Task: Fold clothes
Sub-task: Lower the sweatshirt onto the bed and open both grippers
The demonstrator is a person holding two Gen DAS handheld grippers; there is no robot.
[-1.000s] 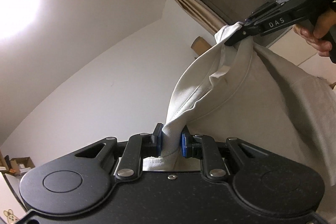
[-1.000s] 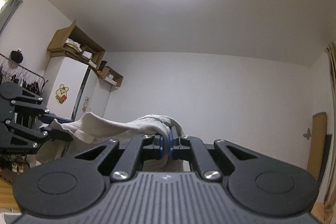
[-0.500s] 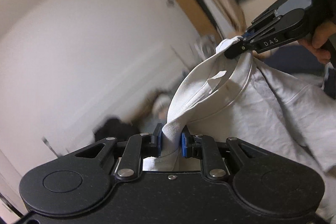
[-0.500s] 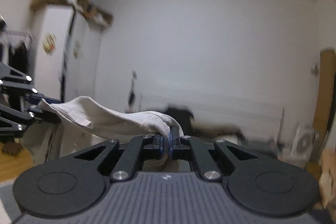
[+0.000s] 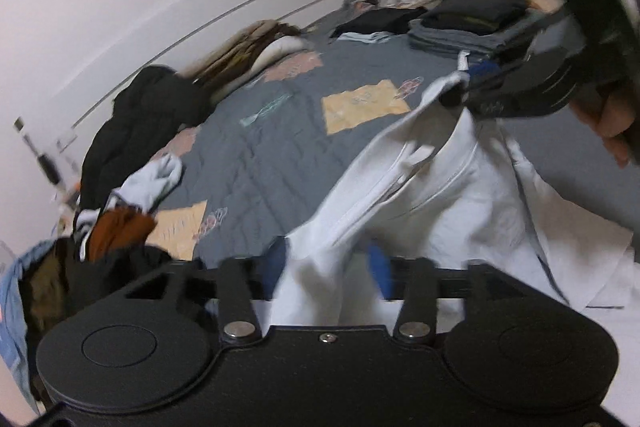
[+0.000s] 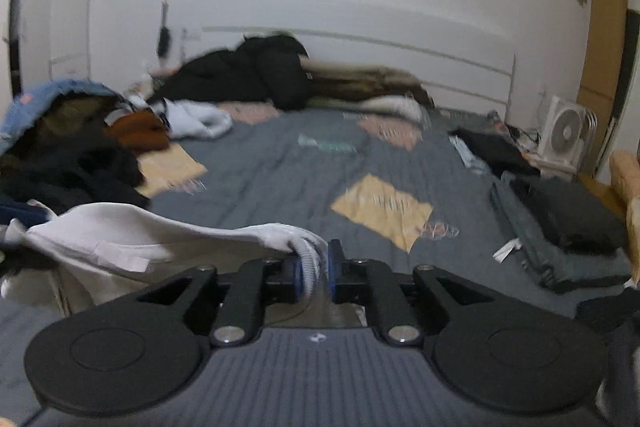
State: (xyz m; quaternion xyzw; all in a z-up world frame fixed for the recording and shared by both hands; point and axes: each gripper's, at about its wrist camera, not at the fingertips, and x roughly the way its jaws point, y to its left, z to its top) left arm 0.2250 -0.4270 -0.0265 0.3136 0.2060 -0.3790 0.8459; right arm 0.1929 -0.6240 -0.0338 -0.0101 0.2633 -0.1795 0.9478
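A white garment (image 5: 432,195) is stretched between my two grippers, its lower part lying on the grey quilt (image 5: 256,155). My left gripper (image 5: 326,265) is at the bottom of the left wrist view. Its jaws are opening, and the cloth hangs loosely between the wide-apart blue pads (image 5: 378,267). My right gripper (image 5: 460,93), held by a hand (image 5: 608,123), is at one shoulder of the garment. In the right wrist view the right gripper (image 6: 315,271) is opening too. The ribbed collar (image 6: 306,259) lies against its left pad, with a gap beside it.
A heap of unfolded clothes (image 6: 72,147) sits at the bed's left side. A black jacket (image 6: 256,75) lies by the headboard. Folded dark stacks (image 6: 568,219) lie along the right edge, with a white fan (image 6: 564,135) behind. The mid quilt (image 6: 280,179) is bare.
Both grippers swung down from facing the wall and ceiling to facing the bed, lowering the garment onto the quilt. Both pairs of jaws, shut on the cloth before, have parted.
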